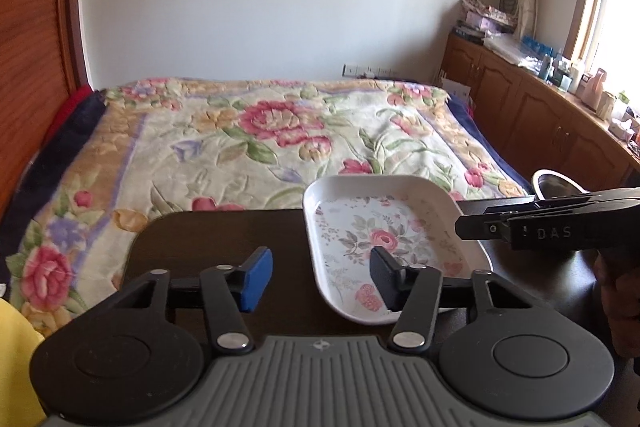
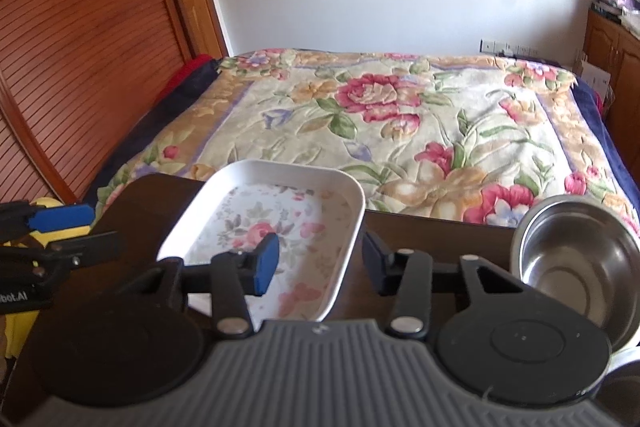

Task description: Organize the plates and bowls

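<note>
Dark table [image 2: 420, 227] by floral bed [image 2: 380, 115], tray [image 1: 360, 195], steel bowl [image 2: 576, 263], left gripper [image 1: 320, 275] and right gripper [image 2: 320, 261] agape, empty.

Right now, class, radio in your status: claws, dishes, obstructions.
Left claw open, empty. Right claw open, empty. Floral tray, steel bowl on table. Nothing blocking.

surface: dark table [image 2: 420, 227] | on it: floral tray [image 2: 280, 223], steel bowl [image 2: 576, 259]

Floral bedspread [image 1: 256, 131]; wooden cabinets [image 1: 532, 107]
</note>
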A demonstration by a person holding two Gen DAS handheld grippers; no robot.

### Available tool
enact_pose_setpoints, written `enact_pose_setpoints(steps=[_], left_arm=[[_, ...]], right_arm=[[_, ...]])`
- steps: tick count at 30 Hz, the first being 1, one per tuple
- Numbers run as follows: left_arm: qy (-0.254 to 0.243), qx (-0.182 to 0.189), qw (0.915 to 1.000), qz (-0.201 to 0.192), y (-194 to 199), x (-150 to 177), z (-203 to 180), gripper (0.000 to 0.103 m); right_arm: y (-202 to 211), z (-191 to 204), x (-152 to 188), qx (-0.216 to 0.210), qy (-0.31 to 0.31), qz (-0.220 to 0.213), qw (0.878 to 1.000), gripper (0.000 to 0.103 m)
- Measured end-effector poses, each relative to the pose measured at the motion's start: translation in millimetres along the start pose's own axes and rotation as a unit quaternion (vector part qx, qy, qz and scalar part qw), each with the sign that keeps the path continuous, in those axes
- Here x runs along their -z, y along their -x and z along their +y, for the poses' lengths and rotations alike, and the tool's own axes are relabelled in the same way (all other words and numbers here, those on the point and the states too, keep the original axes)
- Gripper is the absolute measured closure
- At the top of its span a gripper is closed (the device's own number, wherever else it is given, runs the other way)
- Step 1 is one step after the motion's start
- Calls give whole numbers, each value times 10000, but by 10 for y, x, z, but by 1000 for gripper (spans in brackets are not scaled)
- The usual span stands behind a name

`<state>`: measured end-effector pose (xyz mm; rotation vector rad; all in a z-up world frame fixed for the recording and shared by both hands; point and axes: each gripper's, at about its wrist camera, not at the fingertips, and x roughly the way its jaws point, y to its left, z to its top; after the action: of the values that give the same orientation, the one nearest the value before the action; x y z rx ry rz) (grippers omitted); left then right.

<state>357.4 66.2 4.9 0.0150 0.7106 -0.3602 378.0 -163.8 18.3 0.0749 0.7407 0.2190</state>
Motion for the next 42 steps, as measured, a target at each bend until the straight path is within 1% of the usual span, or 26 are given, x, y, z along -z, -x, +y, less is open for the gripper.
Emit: enact_pose_setpoints(steps=[4,6,14,19,21,24,25,26,31,35,37,39,42], left_arm=[[72,19,9999,149,-161,-31,8,55],[134,41,9998,163,-196,-45,17,56],[270,25,9994,226,-322,-93,43,69],[438,11,9986,300,-400,-104,90,72],[460,-5,9984,332,-433,-102,102,75],[522,-2,9980,358,-466,-89,125,78],[548,7,9978,364,-477,-86,135,86],[578,35,9976,380,-491,-84,147,92],[628,84,9971,422,-522,-59,154,92],[635,23,9972,384,-522,-55,152,96],[735,68,9966,370,-517,-43,161,96],[826,105,9958,384,-506,-36,165,97],[886,58,9952,403,-471,-24,164,97]], right_arm=[[-97,-60,-9,-52,-194,141,9997,60],[-133,-72,-4,-26,-225,189,9996,61],[-240,-111,2,33,-310,355,9989,67],[-303,-140,24,-5,-372,433,9984,69],[-329,-150,39,-13,-423,486,9979,73],[-332,-153,51,-29,-419,490,9979,75],[-337,-158,54,-32,-416,494,9979,76],[-335,-157,55,-25,-433,497,9978,76],[-335,-168,56,12,-458,489,9978,80],[-342,-139,46,-7,-392,520,9979,82],[-351,-130,49,-15,-396,507,9979,83],[-353,-133,60,-51,-452,479,9978,89],[-350,-143,87,-72,-504,419,9978,89]])
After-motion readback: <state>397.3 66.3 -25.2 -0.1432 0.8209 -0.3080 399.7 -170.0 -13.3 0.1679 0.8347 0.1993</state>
